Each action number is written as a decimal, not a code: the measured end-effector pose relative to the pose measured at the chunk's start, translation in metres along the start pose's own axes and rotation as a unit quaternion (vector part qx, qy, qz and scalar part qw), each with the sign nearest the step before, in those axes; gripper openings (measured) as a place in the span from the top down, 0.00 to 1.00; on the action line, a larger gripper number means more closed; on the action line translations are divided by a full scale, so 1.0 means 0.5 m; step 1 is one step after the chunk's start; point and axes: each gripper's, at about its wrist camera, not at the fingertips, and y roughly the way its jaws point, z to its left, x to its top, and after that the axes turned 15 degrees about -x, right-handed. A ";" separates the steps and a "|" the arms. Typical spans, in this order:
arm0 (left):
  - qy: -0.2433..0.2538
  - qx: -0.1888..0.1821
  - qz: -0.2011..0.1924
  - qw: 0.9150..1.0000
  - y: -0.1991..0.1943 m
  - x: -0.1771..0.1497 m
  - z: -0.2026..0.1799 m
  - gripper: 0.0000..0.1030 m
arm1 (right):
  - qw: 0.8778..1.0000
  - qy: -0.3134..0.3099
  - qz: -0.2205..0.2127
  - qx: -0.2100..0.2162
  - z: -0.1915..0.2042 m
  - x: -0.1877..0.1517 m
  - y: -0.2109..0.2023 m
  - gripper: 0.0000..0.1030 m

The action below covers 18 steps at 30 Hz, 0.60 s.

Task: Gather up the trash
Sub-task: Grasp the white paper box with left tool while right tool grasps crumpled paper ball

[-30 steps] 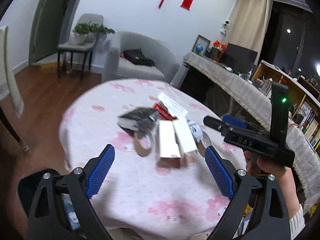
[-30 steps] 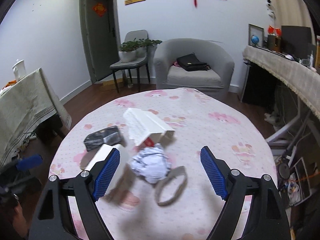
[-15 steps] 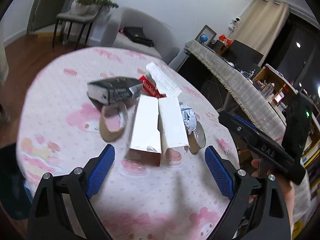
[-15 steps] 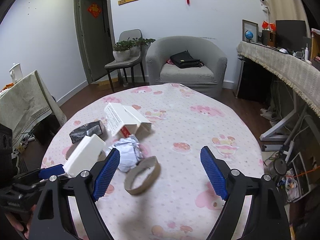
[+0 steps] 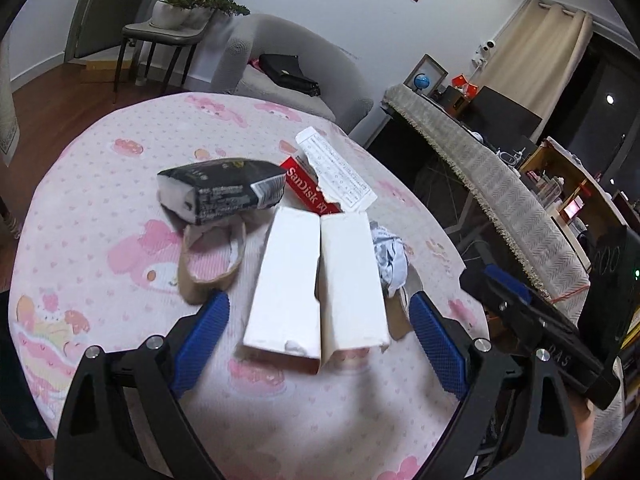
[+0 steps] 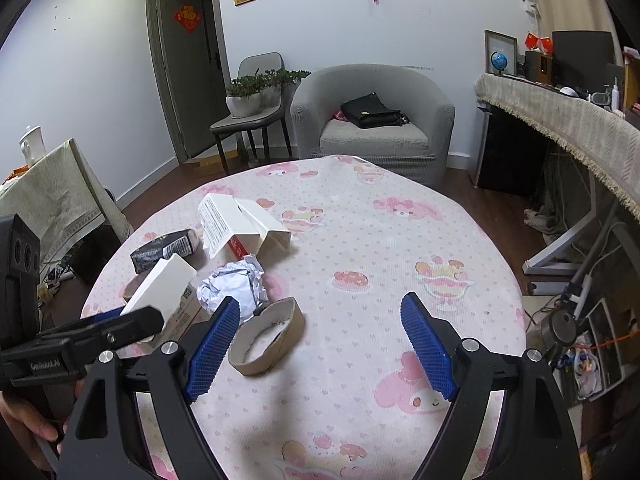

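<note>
A round table [image 6: 400, 240] under a pink cartoon-print cloth holds a small heap of trash near its left side. Both hand-held grippers hover above it with jaws spread wide and nothing between the pads. The left gripper [image 5: 320, 336] frames an opened white carton [image 5: 316, 284], its two long halves lying side by side like an open book. The right gripper [image 6: 320, 344] sits just right of a brown cardboard ring [image 6: 267, 340]. Behind these lie a crumpled white paper ball [image 6: 234, 286], a black-and-white packet [image 5: 220, 196], a second cardboard ring [image 5: 210, 256] partly under that packet, and a torn red-and-white box [image 5: 324, 180]. The pieces touch and overlap, so closing on one could likely drag or tip its neighbours; the carton's halves look floppy and may fold or slide out of a pinch, and the thin ring would probably flatten under pressure. As for containers, the carton shows hollow open ends and the torn box's open end looks empty, as far as can be seen. No bin or bag for the trash is in view.
</note>
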 end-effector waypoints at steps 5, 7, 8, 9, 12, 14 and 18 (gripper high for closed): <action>-0.006 0.009 0.005 1.000 0.015 0.008 0.010 0.25 | 1.000 -0.005 0.002 0.003 0.008 0.001 0.003 0.19; -0.006 0.007 0.006 1.000 0.015 0.011 0.012 0.38 | 1.000 -0.007 0.002 0.006 0.013 0.002 0.003 0.19; -0.004 0.003 0.012 1.000 0.016 0.013 0.013 0.39 | 1.000 -0.009 0.002 0.008 0.015 0.003 0.003 0.19; 0.000 0.004 0.013 1.000 0.016 0.013 0.012 0.41 | 1.000 -0.011 0.001 0.010 0.019 0.004 0.003 0.19; 0.024 0.012 0.008 1.000 0.011 0.009 -0.003 0.45 | 1.000 -0.015 0.001 0.020 0.030 0.006 0.003 0.19; 0.040 0.009 0.009 0.999 0.003 0.007 -0.013 0.45 | 0.999 -0.021 0.000 0.025 0.038 0.007 0.004 0.19; 0.050 0.004 0.010 0.999 -0.015 0.004 -0.021 0.45 | 0.999 -0.038 0.004 0.035 0.059 0.007 0.010 0.19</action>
